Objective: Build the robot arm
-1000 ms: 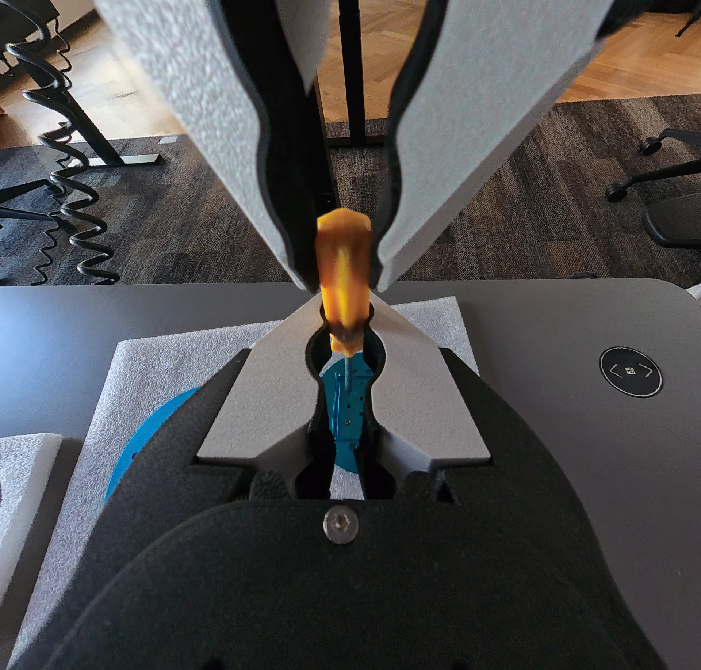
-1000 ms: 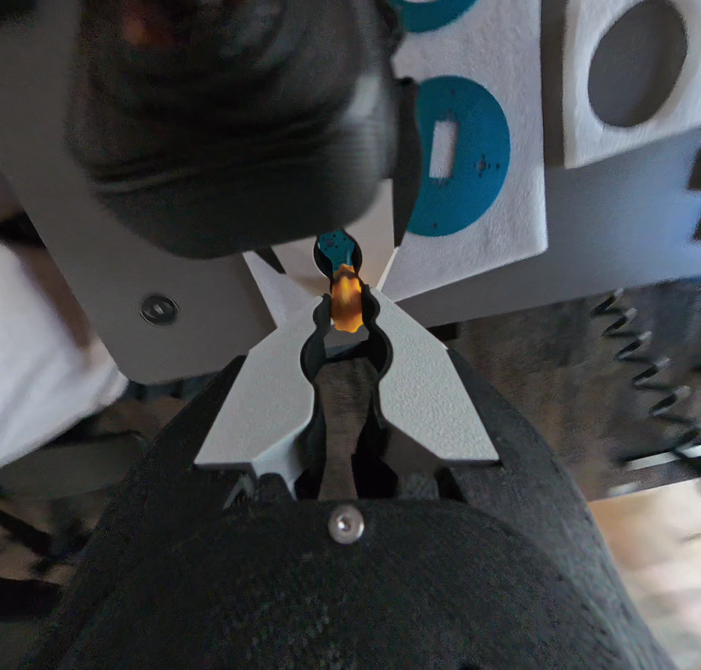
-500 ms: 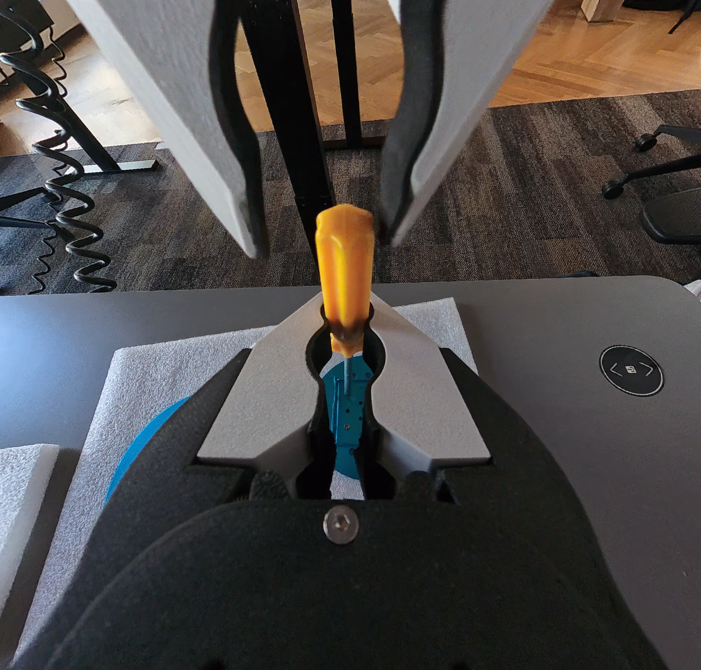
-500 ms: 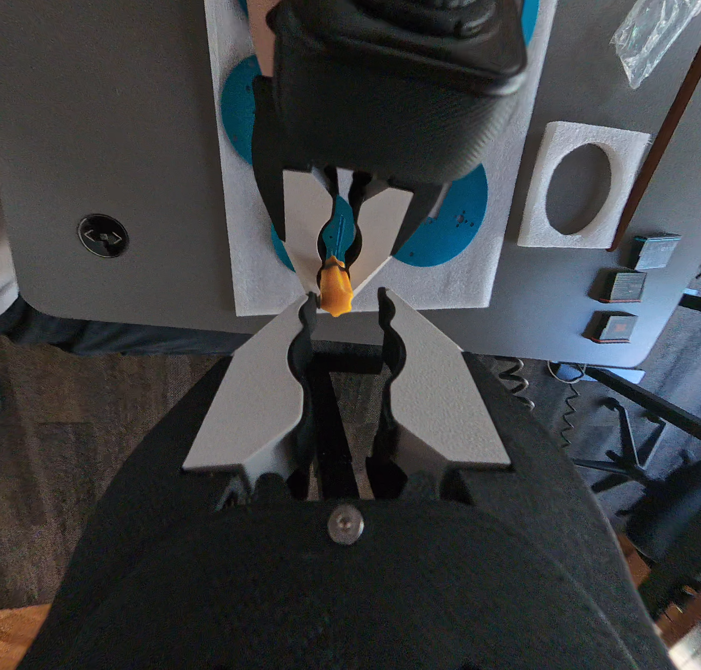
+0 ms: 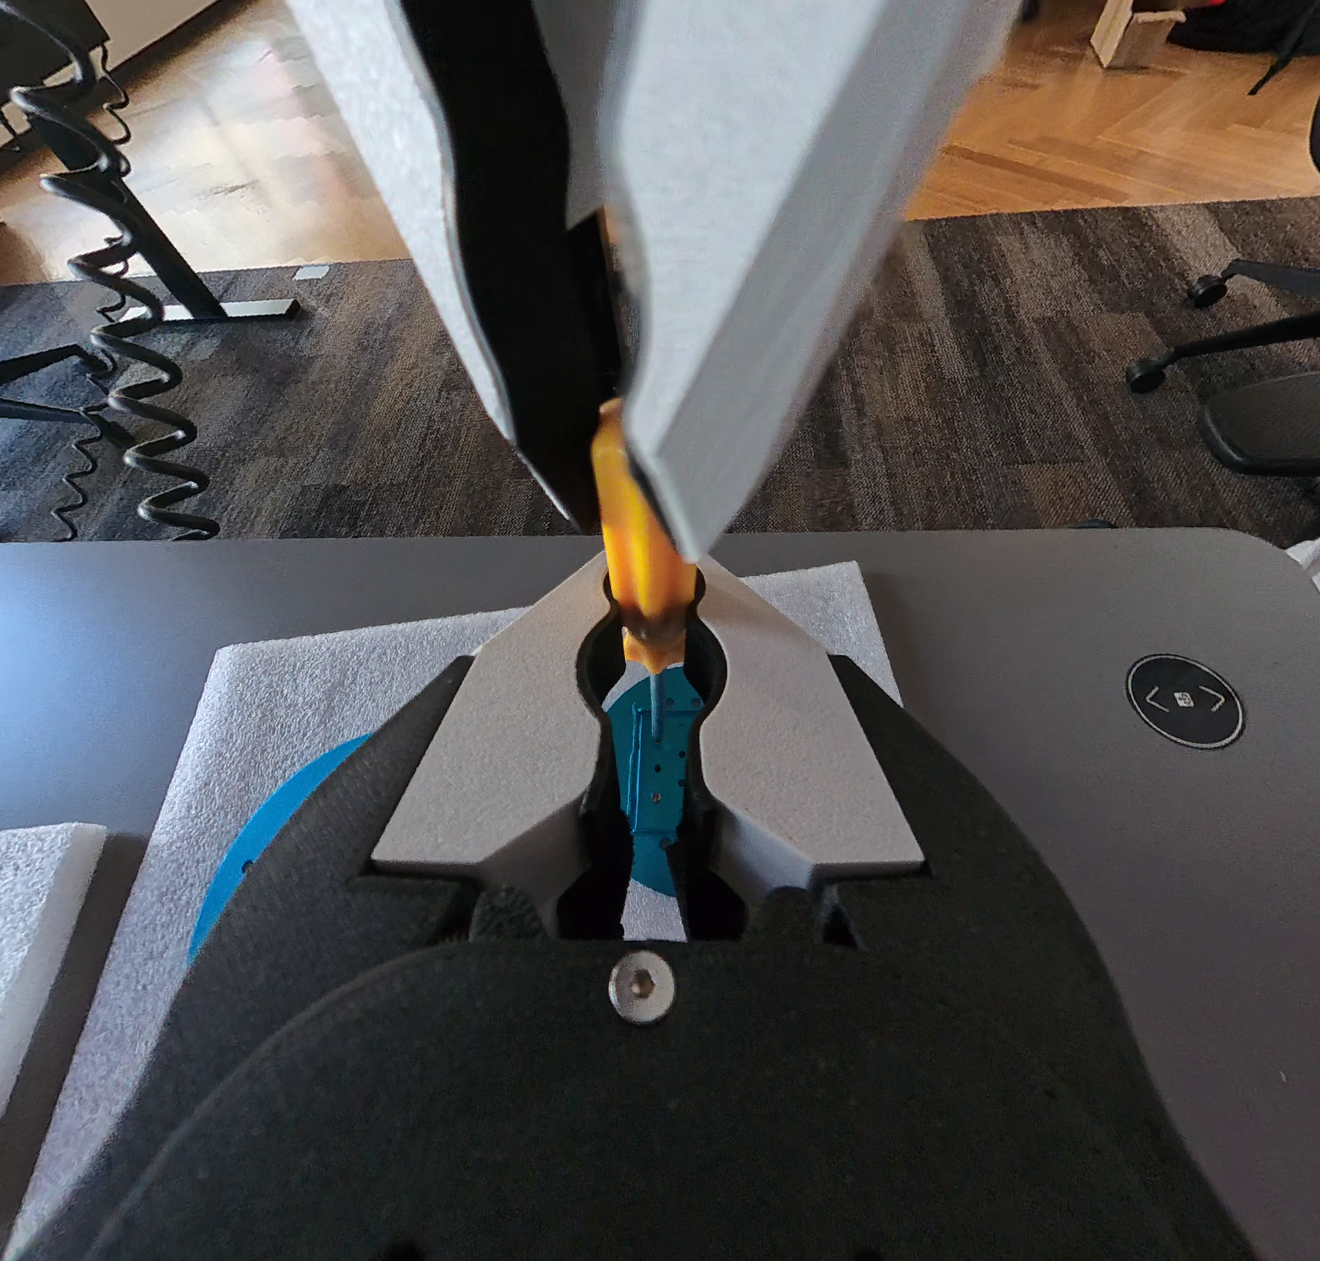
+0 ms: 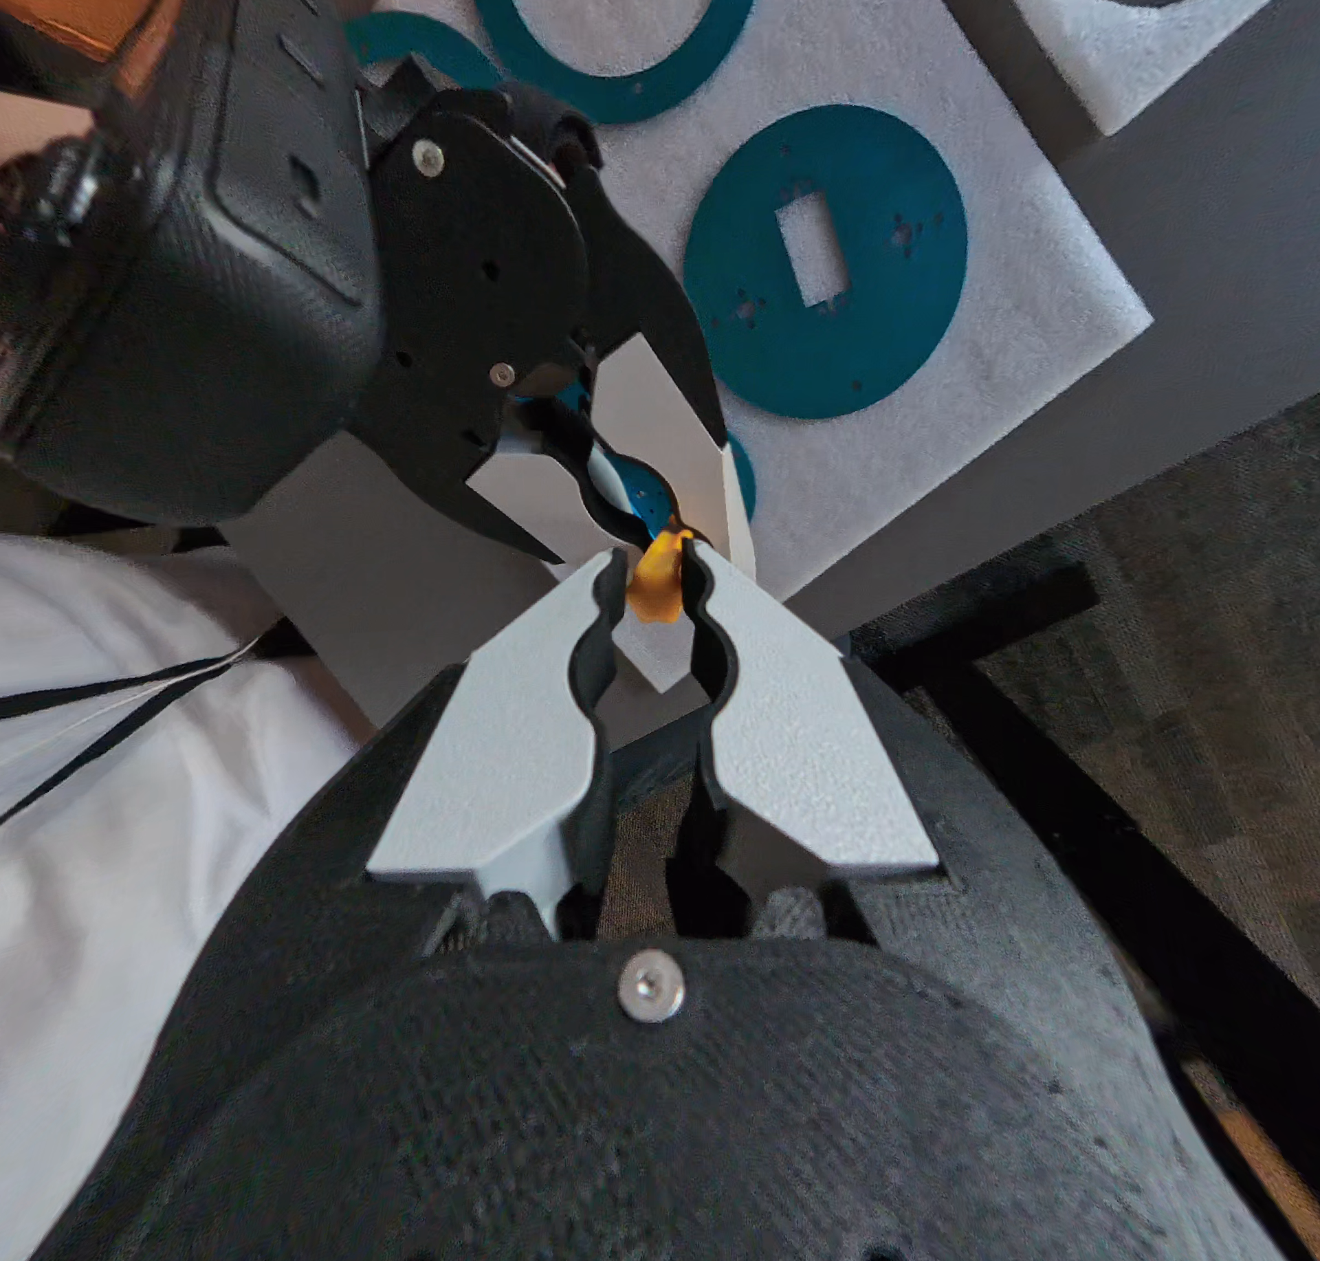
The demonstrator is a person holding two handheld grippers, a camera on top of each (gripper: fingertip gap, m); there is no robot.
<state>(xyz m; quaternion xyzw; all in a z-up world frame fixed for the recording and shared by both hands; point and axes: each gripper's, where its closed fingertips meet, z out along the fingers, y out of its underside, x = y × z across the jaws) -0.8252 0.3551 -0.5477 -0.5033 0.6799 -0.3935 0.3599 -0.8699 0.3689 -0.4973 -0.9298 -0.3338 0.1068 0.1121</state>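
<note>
Here, the left gripper (image 5: 651, 587) is clamped on the lower end of an orange-handled screwdriver (image 5: 638, 512), held upright, its thin shaft pointing down at a small blue perforated part (image 5: 657, 777). The right gripper (image 6: 651, 561) comes in from above and pinches the handle's top between its fingertips. Below lies a white foam sheet (image 6: 893, 48) on the grey table (image 5: 1071, 619), carrying a blue disc (image 6: 893, 341) with a rectangular cutout and a blue ring (image 6: 621, 94) at the far side.

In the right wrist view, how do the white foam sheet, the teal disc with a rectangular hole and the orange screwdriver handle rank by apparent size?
1. white foam sheet
2. teal disc with a rectangular hole
3. orange screwdriver handle; partly hidden by fingers
</note>
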